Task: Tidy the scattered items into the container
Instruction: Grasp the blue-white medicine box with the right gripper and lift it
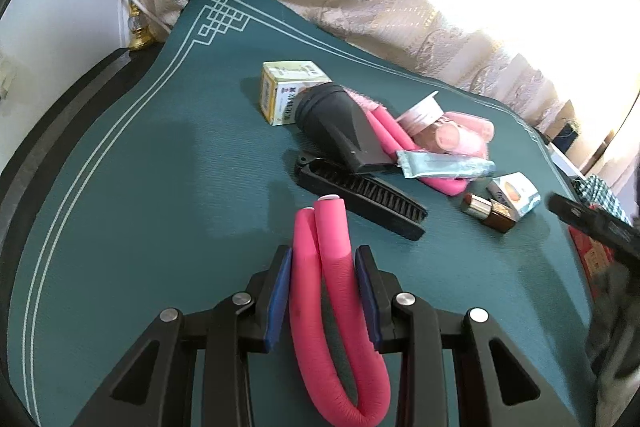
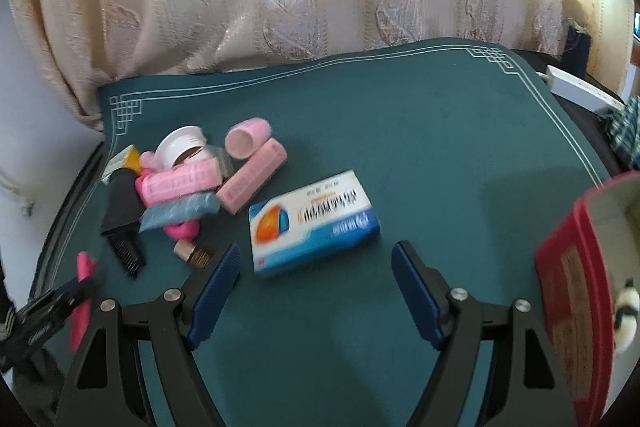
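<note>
One pink roller, a long foam rod bent into a U, is pinched between the blue pads of the left gripper, both of its legs squeezed together and its two ends pointing toward the pile. The step in hand looks like the carry: the rod is gripped, and next it must travel right to the red box at the mat's edge and be let go inside. Being soft and springy, it may splay when freed.

Mid-mat lies the heap: a yellow carton, black nozzle, brush, pale tube, more pink rollers and a lipstick.

Further right, the right gripper has its fingers spread wide and empty, just short of a blue-and-white carton, probably its next pick.
</note>
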